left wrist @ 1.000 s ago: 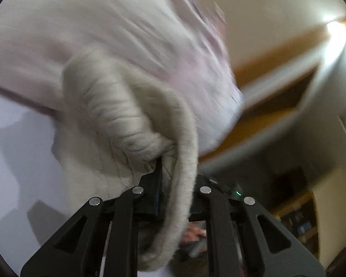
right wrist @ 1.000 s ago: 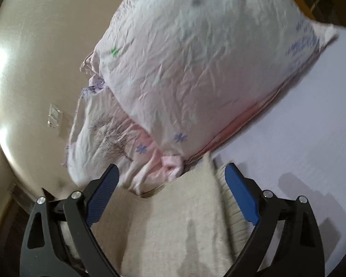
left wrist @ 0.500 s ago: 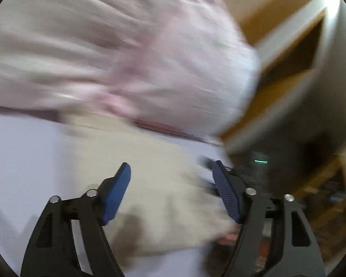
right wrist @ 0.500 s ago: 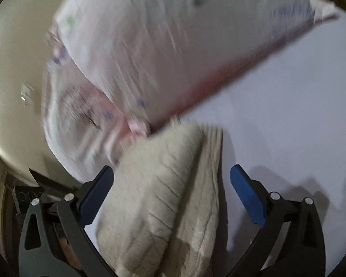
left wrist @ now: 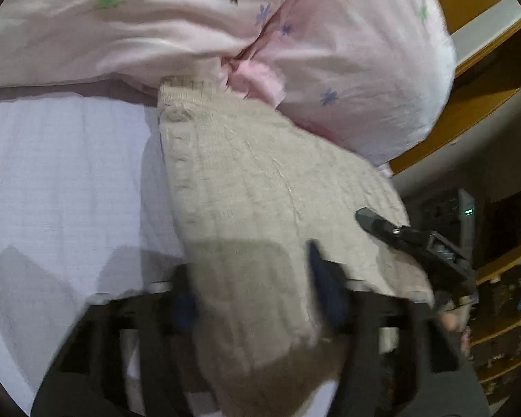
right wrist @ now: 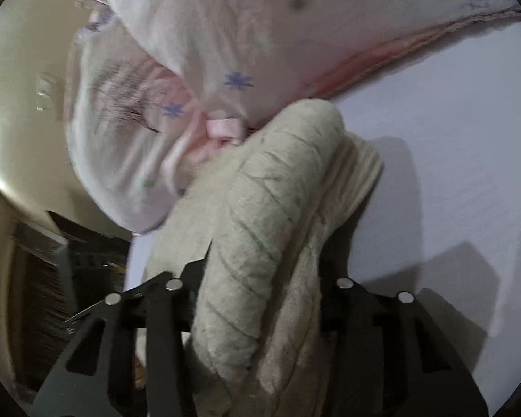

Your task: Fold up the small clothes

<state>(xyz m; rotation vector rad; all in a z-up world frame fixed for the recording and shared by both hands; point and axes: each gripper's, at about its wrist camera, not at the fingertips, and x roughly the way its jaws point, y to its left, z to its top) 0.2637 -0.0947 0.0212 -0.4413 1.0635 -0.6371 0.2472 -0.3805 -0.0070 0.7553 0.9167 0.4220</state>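
A beige knitted garment lies folded on the white bed sheet, its far end against a pink floral pillow. My left gripper straddles its near edge; the image is blurred and the blue pads sit on either side of a thick fold. In the right wrist view the same garment is bunched into a thick roll, and my right gripper is closed on that roll. The right gripper's tip also shows in the left wrist view at the garment's right edge.
The pillow fills the far side in both views. The bed's right edge drops off to a dark room with wooden shelves. A cream wall stands at left in the right wrist view. White sheet spreads to the right.
My left gripper let go of the garment, opened, then came down over its near edge. My right gripper went from open around the garment to closed on its bunched roll.
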